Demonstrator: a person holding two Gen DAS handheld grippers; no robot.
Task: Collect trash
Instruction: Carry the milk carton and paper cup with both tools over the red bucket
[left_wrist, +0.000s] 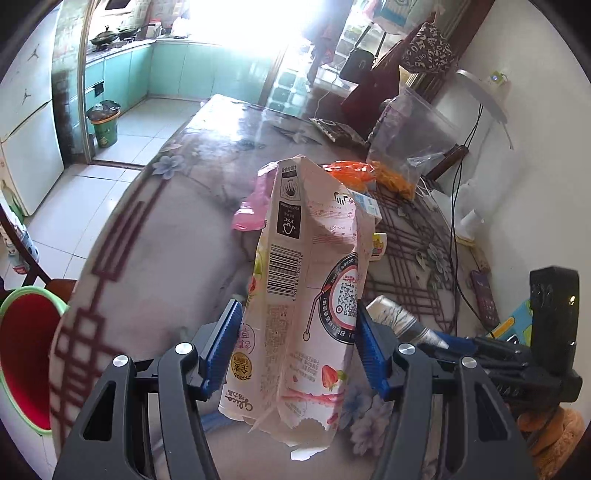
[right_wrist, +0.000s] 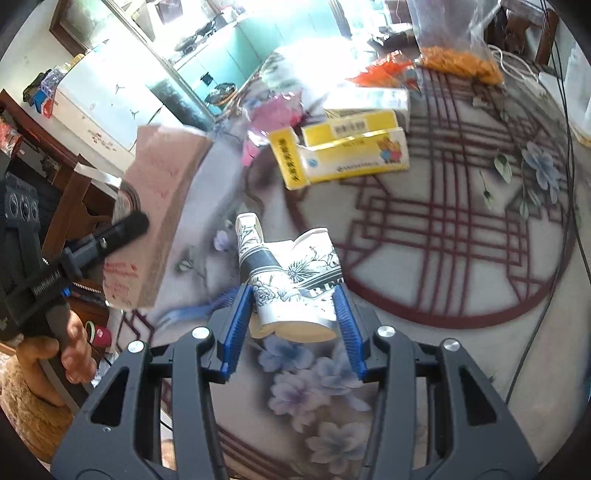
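The crushed pink snack carton (left_wrist: 303, 295) is lifted above the table (left_wrist: 177, 229), its long axis running away from the left gripper (left_wrist: 299, 343), torn end nearest the camera. It looks light and empty, thin card that buckles under pressure, so a hold across its flat middle seems best; the left jaws are clenched on exactly that part. The crumpled paper cup (right_wrist: 291, 288) lies on its side by the table's near edge, its base toward the right gripper (right_wrist: 293, 317), whose jaws are clamped on its soft walls. Yellow boxes (right_wrist: 343, 155) lie further in; a red-lined bin (left_wrist: 26, 362) stands beyond the table's left edge.
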